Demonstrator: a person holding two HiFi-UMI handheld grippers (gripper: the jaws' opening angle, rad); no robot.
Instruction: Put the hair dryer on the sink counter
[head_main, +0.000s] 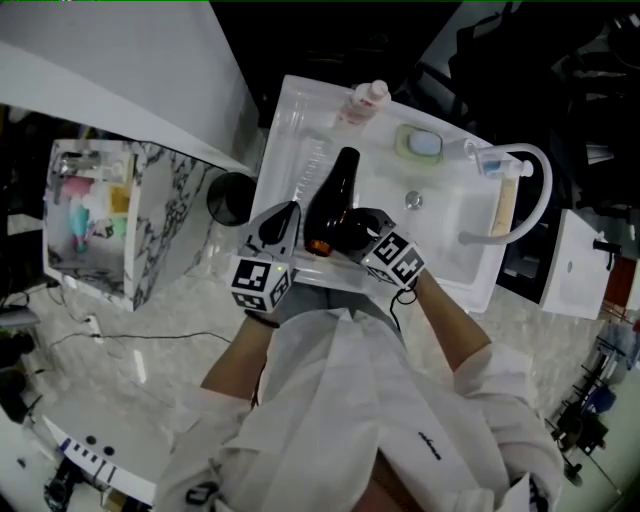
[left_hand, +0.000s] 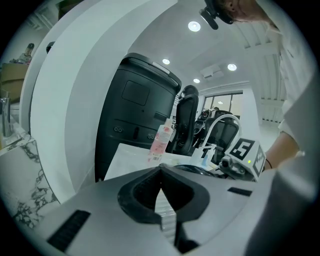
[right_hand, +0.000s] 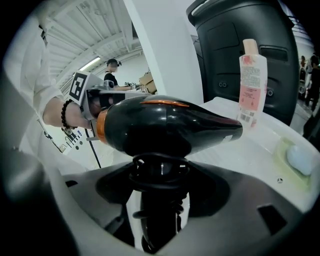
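Observation:
A black hair dryer (head_main: 335, 195) with an orange ring hangs over the left part of the white sink counter (head_main: 290, 150), nozzle pointing to the far side. My right gripper (head_main: 352, 232) is shut on its handle, which has the cord wound round it. In the right gripper view the dryer body (right_hand: 165, 127) lies across the top of the jaws (right_hand: 159, 175), just above the counter. My left gripper (head_main: 285, 222) sits close to the dryer's left, shut, with nothing in it; its tips (left_hand: 160, 172) meet in its own view.
A pink bottle (head_main: 365, 100) stands at the counter's far edge. Beside it is a soap dish (head_main: 422, 143), then the basin (head_main: 440, 220) and a white curved faucet (head_main: 530, 190) on the right. A black round bin (head_main: 230, 198) and a marble cabinet (head_main: 150, 230) stand to the left.

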